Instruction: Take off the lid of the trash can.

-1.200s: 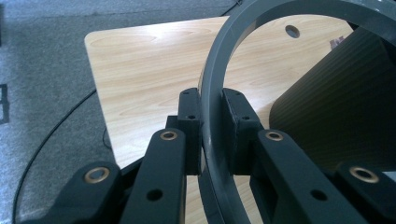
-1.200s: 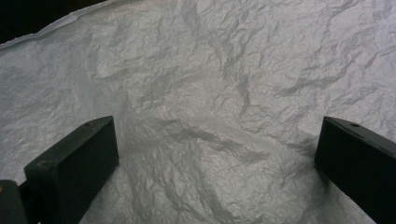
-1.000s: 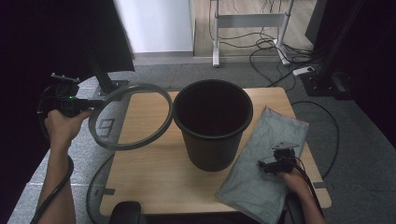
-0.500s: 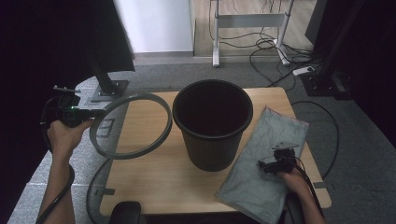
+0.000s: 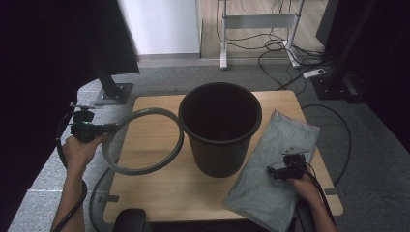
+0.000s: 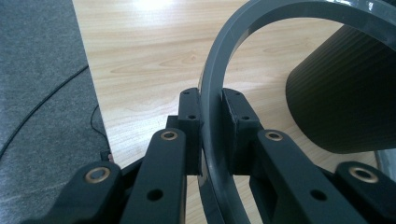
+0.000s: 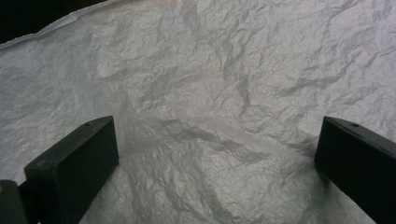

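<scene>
Left gripper [image 6: 211, 123] clamps ring [image 5: 145, 166]; right gripper [image 7: 217, 154] seemingly over bag [image 7: 210, 84].

I'm working in what looks like a lab or recording room. A small wooden table [image 5: 159, 193] stands on grey carpet tiles [image 5: 159, 79]. Black curtains [image 5: 43, 58] fill the left of the high view. At the upper right, loose cables [image 5: 278, 50] and a power strip [image 5: 314, 73] lie on the floor beside a metal desk frame [image 5: 258, 21] and dark stands.
</scene>
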The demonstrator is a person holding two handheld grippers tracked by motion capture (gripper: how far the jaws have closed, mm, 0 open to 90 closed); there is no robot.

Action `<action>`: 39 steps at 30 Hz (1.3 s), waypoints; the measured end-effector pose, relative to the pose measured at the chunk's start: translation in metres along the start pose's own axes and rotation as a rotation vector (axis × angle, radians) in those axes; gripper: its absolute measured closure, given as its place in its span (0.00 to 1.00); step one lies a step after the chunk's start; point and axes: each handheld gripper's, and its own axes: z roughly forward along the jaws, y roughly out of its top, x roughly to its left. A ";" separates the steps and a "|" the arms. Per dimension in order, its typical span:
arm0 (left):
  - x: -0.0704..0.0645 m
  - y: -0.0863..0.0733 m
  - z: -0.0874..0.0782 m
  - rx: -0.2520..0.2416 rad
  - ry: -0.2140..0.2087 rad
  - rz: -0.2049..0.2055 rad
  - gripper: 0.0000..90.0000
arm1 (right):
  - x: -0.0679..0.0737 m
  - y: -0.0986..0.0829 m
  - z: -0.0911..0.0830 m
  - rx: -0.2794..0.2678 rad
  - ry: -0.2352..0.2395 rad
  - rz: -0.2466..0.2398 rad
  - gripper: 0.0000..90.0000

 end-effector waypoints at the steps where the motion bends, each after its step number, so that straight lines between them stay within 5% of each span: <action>1: 0.000 -0.002 0.002 0.001 0.001 -0.001 0.88 | 0.000 0.000 0.000 0.000 0.000 0.000 0.00; 17: 0.009 -0.029 0.030 0.003 -0.015 -0.004 0.87 | 0.000 0.000 0.000 0.000 0.000 0.000 0.00; 39: 0.019 -0.073 0.080 0.011 0.015 -0.025 0.87 | 0.000 0.000 0.000 -0.001 0.000 0.001 0.00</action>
